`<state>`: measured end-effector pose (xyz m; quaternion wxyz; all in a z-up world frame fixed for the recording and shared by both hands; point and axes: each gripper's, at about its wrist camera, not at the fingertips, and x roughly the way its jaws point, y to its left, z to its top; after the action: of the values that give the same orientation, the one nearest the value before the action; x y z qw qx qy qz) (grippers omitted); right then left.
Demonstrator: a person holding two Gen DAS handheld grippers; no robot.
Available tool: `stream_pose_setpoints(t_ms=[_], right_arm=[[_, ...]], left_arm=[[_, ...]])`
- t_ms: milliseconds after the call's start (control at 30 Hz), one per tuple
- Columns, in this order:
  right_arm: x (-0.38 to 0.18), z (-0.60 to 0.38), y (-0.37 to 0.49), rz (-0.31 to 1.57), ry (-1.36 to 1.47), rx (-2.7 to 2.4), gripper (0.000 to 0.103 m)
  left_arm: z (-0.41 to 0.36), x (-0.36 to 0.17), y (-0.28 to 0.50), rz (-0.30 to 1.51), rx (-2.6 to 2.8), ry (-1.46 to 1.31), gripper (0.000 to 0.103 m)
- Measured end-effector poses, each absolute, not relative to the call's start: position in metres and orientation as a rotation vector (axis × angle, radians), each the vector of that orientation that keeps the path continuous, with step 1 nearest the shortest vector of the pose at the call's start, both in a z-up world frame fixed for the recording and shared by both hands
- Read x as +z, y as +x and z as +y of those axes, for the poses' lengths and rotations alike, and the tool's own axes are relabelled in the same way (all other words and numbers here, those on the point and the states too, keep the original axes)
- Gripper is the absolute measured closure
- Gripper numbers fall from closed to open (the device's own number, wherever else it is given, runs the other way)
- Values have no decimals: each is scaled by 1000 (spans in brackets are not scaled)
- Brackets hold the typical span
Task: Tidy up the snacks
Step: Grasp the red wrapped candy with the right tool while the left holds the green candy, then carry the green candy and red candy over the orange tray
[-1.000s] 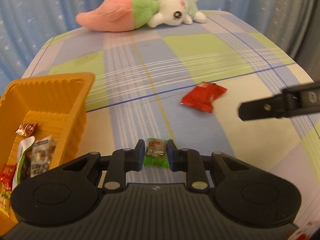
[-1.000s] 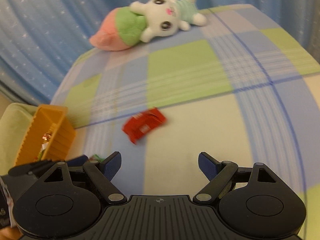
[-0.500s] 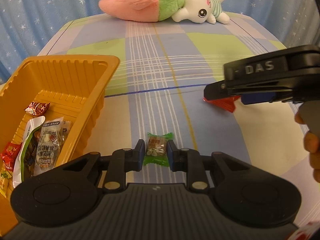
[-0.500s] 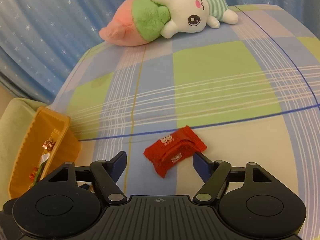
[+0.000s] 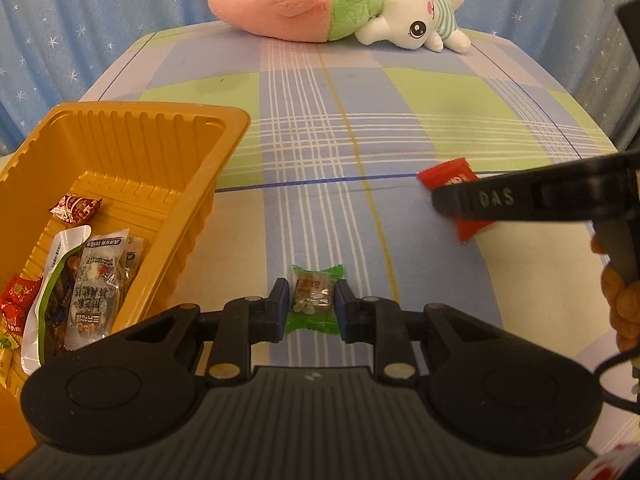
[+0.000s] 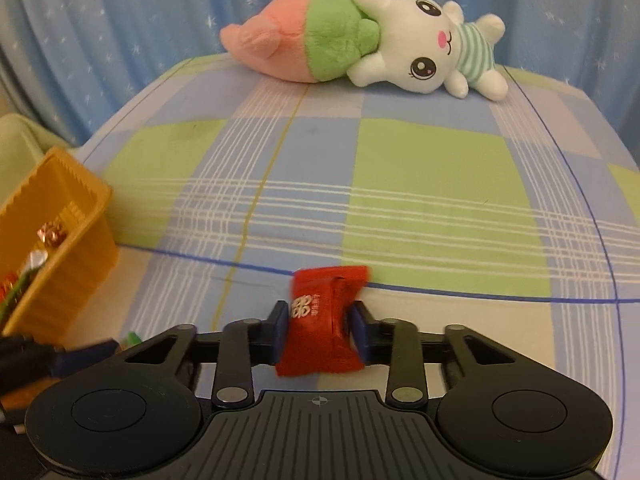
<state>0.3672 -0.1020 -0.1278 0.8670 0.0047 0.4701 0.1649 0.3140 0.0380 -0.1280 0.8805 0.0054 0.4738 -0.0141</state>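
Near the front edge of the checked cloth (image 5: pixel 400 120), seen from my left wrist, my left gripper (image 5: pixel 311 304) is closed on the green candy (image 5: pixel 314 300), its pads pinching the wrapper's sides while the twisted ends stick out free. The orange tray (image 5: pixel 132 152) sits just beside it at the left edge, already holding several packets. A slack wrapper could slide out on the lift, or I could clip the tray's near wall and shove it. My right gripper (image 5: pixel 536 200) shows at the right edge over the red packet (image 5: pixel 448 176). From my right wrist, that gripper (image 6: pixel 320 332) has just been closing and now squeezes the red packet (image 6: pixel 324 320) between its pads, buckling it. Held so crumpled, it may spring loose, and both hands heading for the tray (image 6: pixel 60 216) could collide.
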Motion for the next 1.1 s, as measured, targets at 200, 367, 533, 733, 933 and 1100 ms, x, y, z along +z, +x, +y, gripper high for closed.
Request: stream_pose_setpoints(t_ms=[200,367,533,733,933,1100], right_arm=[[-127,-114,353,1000,44,371,74],[-124,-125,338,1027,89,387,74],[-120,-135,322,1045,138,402,75],[-107,-138,304,1031,165,425,75],[-89,-137,283,1007,190,450,75],[-75,-129,262,996,198,475,75]], left_arm=[[39,-127,313,990,-30,-6,82],[39,-124,309,995,-31,-20,83],[34,-116,301,981,-42,-12,83],[32,-105,289,955,-53,-11,83],[36,-88,268,923,-65,-28,83],[44,-69,244,888,-74,-45,83]])
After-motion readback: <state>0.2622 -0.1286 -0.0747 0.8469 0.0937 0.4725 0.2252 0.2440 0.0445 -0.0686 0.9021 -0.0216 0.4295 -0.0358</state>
